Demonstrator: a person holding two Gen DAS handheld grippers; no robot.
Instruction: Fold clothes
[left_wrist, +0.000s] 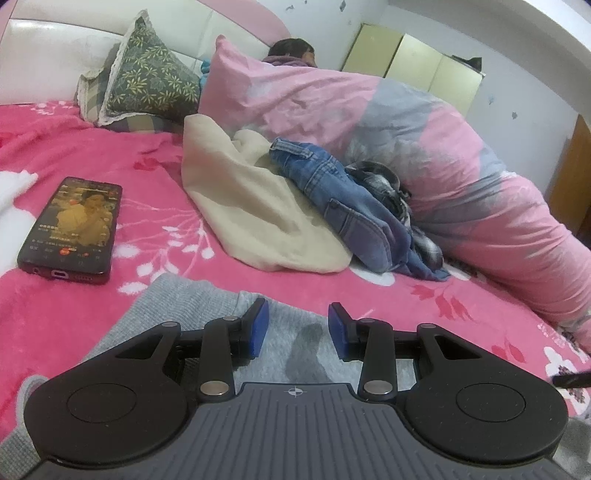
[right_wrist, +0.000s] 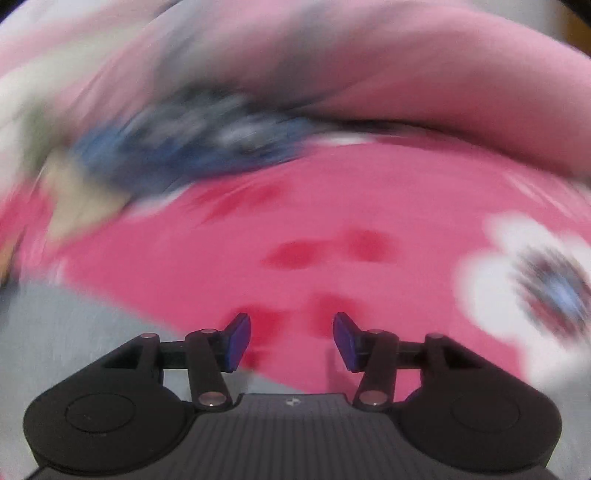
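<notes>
Grey knit (left_wrist: 207, 314) lies flat on the pink bed (left_wrist: 110, 155), near, under the left gripper (left_wrist: 297, 328), whose jaws stand apart above it with nothing pinched. In the right wrist view, badly blurred, the right gripper (right_wrist: 291, 341) hangs over bare bedspread, jaws released and empty, with the grey cloth showing at the near left. Farther off, jeans (left_wrist: 332, 184) and a cream garment (left_wrist: 236, 206) lie heaped against a pink duvet (left_wrist: 406, 122), unfolded. A phone (left_wrist: 72, 229) lies far left of the knit. Likely risks: a fast sweep by the right gripper could snag and drag the knit, spoiling any crease, and a wide fold leftward may knock the phone
</notes>
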